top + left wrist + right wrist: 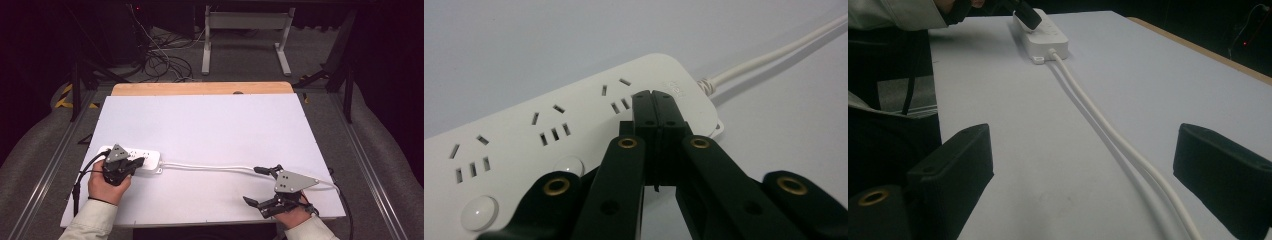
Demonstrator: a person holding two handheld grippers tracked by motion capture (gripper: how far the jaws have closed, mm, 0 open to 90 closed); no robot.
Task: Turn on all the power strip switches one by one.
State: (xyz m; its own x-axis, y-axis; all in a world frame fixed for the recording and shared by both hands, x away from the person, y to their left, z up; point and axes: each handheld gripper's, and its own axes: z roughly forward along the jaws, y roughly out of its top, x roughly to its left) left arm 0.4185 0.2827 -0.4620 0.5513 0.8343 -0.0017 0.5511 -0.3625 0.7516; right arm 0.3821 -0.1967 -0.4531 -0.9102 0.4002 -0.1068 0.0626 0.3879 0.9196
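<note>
A white power strip point(145, 158) lies at the table's left, its sockets and round buttons point(479, 212) facing up. My left gripper point(136, 163) is shut with nothing between its jaws, and its tips point(655, 100) rest on the strip point(549, 130) near the cable end. The white cable point(210, 167) runs right from the strip across the table. My right gripper point(252, 185) stands wide open near the front right, one jaw on each side of the cable point(1118, 145) without touching it. From there the strip point(1045, 35) and the left gripper point(1023, 12) lie far ahead.
The white table top point(210, 125) has a wooden strip point(200, 88) along its far edge. Beyond it are a white desk frame point(245, 30) and loose cables on the floor point(160, 60). The person's sleeve point(893, 15) fills the upper left.
</note>
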